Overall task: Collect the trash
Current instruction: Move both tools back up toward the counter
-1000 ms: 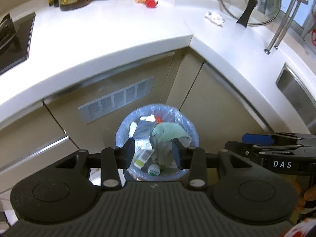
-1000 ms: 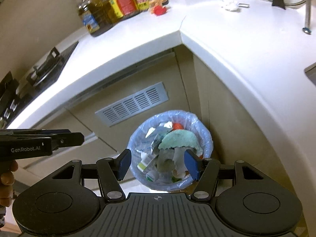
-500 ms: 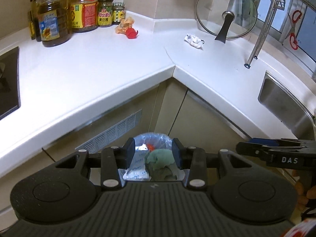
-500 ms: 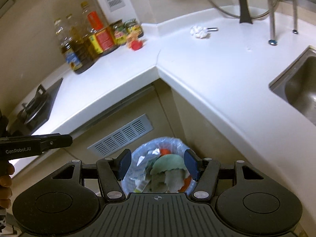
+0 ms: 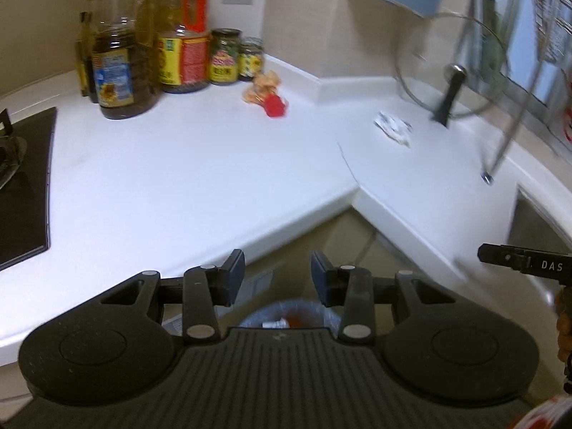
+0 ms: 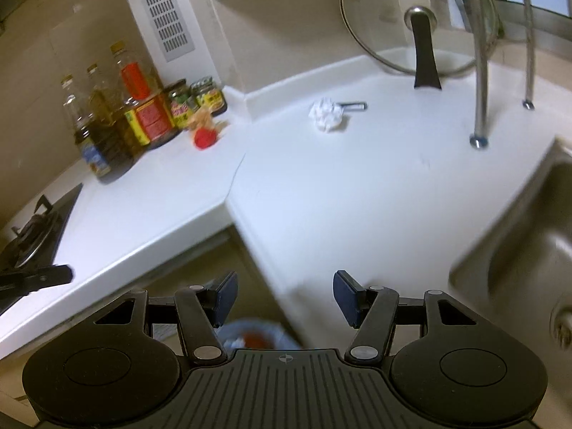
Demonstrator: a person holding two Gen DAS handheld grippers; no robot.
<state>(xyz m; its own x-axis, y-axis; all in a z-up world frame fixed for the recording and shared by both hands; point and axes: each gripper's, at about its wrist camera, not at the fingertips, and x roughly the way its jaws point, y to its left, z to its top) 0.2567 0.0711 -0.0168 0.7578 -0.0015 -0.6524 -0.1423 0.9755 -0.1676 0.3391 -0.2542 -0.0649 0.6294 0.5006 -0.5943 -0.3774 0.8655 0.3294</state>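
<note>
the trash still to collect sits up on the white countertop [image 6: 321, 186]: a crumpled white paper wad [image 6: 327, 113] near the back of the right-hand run, just in front of the glass pot lid [image 6: 411, 28] leaning on the wall, and a red-and-tan wrapper scrap [image 6: 204, 132] lying just beside the jars and oil bottles [image 6: 107, 121] in the corner. from the left wrist view the same wad [image 5: 393, 128] and scrap [image 5: 268, 96] show well apart from each other, either side of the counter seam. the bin lined with a blue bag [image 6: 250, 332] stands on the floor below the corner, already holding litter.

a second ago both cameras looked almost straight down into that bin, which filled the space between the fingers; now it has slid to the bottom edge of both views, half hidden behind the gripper bodies, and the counter fills the frame. i read this as a drop just finished and both hands lifting and tilting back up toward the next pieces.

the left gripper [image 5: 277, 275] has its jaws parted by a moderate gap with nothing between them. the right gripper [image 6: 284, 296] stands a little wider, also empty. both point forward and down over the counter edge, side by side, with each one's fingers poking into the other's view. the paper wad looks the likelier target for the right one and the red scrap for the left, though neither has committed yet.
</note>
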